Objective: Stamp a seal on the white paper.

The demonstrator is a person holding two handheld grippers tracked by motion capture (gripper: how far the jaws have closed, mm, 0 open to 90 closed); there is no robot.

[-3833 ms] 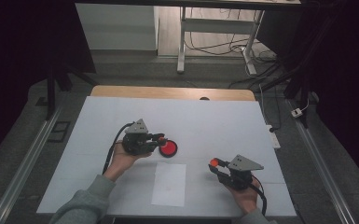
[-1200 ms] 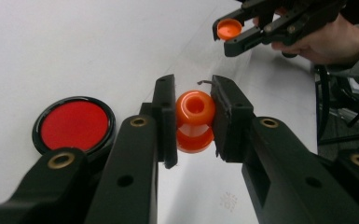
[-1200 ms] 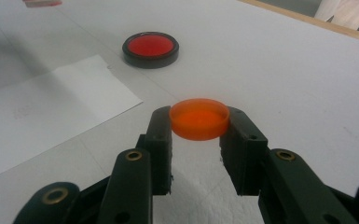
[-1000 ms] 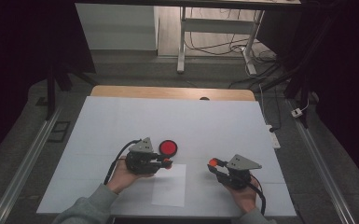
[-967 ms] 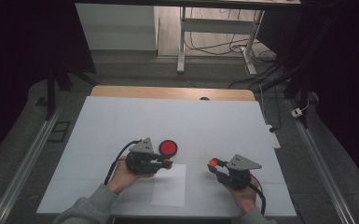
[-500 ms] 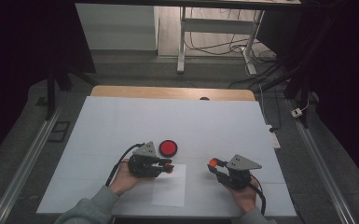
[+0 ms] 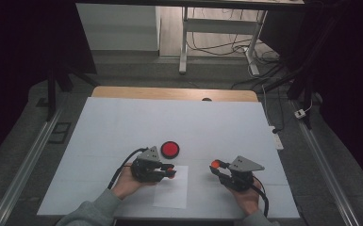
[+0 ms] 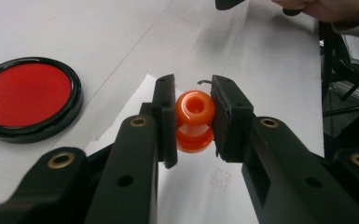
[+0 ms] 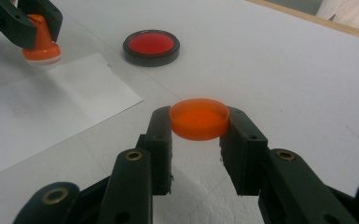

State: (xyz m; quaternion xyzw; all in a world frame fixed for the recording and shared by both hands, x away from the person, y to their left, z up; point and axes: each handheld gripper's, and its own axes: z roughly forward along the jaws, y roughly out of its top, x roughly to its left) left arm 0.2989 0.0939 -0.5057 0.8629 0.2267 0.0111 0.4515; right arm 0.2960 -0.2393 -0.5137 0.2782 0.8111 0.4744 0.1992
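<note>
Dim room, seemingly grey floor (image 7: 122, 66)

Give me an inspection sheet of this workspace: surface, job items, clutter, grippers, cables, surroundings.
Surface: white table top, wooden strip along far edge.
Job's things: orange stamp over paper sheet; orange cap; red ink pad with its red face exposed, beside the sheet.
Clutter: nothing seen.
Grippers: left gripper shut on the stamp; right gripper shut on the cap.
Cables: black gripper cable trailing; loose cables on floor.
Surroundings: dark room, metal stand behind the table.

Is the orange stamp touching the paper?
Touching. The right gripper view shows the stamp base pressed flat on the paper edge, no gap.
</note>
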